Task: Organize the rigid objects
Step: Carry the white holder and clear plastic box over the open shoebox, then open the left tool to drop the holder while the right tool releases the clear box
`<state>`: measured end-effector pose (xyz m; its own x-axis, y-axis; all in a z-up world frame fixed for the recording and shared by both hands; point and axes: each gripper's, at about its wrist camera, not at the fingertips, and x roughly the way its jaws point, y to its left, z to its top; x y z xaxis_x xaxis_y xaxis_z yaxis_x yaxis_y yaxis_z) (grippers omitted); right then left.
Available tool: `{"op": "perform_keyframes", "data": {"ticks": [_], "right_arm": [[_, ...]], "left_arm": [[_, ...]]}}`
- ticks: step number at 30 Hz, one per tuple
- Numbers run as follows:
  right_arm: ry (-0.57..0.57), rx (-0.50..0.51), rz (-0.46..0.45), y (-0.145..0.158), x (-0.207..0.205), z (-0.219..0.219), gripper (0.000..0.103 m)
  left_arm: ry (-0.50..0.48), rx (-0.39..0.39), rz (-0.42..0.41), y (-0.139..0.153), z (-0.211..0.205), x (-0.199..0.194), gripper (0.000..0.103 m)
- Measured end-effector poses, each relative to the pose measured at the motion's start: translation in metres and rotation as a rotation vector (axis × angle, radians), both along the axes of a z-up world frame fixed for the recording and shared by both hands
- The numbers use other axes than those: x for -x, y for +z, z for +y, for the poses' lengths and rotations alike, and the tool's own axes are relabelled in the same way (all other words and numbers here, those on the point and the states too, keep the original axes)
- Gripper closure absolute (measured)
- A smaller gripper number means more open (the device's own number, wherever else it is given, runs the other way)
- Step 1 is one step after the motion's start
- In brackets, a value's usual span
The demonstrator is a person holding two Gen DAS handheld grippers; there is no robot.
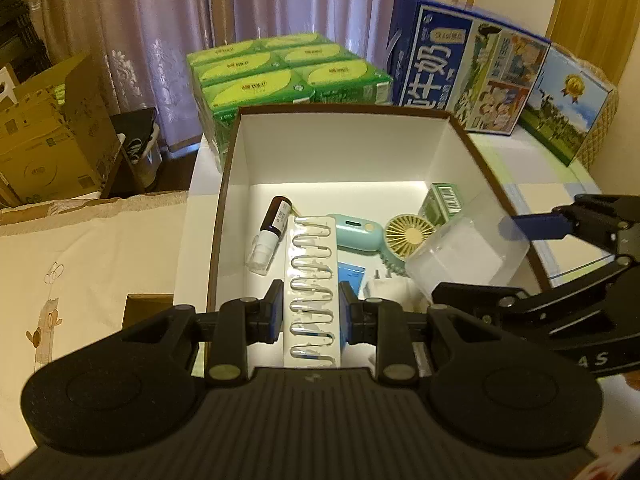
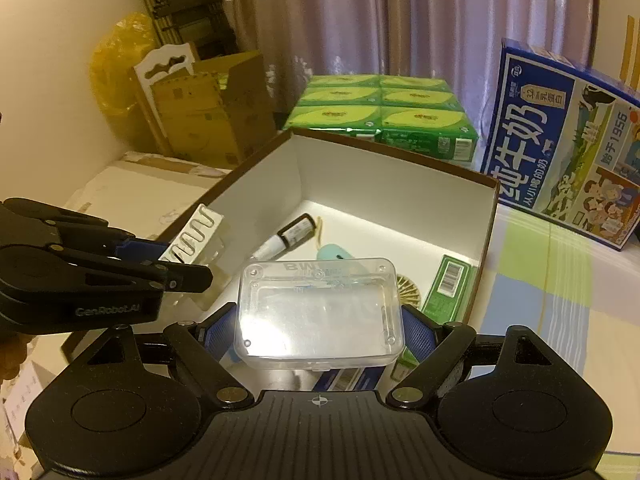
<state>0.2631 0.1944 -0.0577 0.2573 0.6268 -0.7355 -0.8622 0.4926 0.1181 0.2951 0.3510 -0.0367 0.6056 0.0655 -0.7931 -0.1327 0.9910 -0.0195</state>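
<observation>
My left gripper [image 1: 311, 310] is shut on a white strip of clear ampoules [image 1: 312, 280], held over the near edge of the open brown box with white walls [image 1: 344, 148]. My right gripper [image 2: 318, 330] is shut on a clear plastic case [image 2: 320, 312], held above the same box [image 2: 384, 184]; in the left wrist view the case [image 1: 464, 256] hangs over the box's right side. On the box floor lie a dark bottle with a white cap [image 1: 270, 236], a mint green device [image 1: 356, 232], a small yellow fan [image 1: 408, 236] and a green packet [image 1: 442, 202].
Green tissue packs [image 1: 288, 76] stand behind the box, and a blue milk carton box [image 1: 464, 68] with another printed box [image 1: 564, 104] at the back right. Cardboard boxes [image 1: 52, 132] sit at the left. A checked cloth [image 2: 560, 292] covers the table to the right.
</observation>
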Motion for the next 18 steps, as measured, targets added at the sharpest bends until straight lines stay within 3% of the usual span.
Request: {"op": "perform_keyframes", "data": {"ticks": [10,12,15,18], "right_arm": [[-0.036,0.016,0.008,-0.007,-0.018,0.017,0.021],[-0.043,0.019,0.013,-0.009,-0.020,0.019,0.021],[-0.054,0.021,0.017,-0.010,-0.023,0.019,0.021],[-0.061,0.024,0.022,-0.012,-0.024,0.019,0.021]], "left_arm": [[-0.032,0.007,0.007,-0.013,0.013,-0.027,0.079],[-0.043,0.013,-0.009,-0.011,0.016,-0.030,0.059],[-0.050,0.007,-0.040,-0.005,0.018,-0.031,0.052],[-0.050,0.020,-0.051,-0.001,0.022,-0.032,0.052]]}}
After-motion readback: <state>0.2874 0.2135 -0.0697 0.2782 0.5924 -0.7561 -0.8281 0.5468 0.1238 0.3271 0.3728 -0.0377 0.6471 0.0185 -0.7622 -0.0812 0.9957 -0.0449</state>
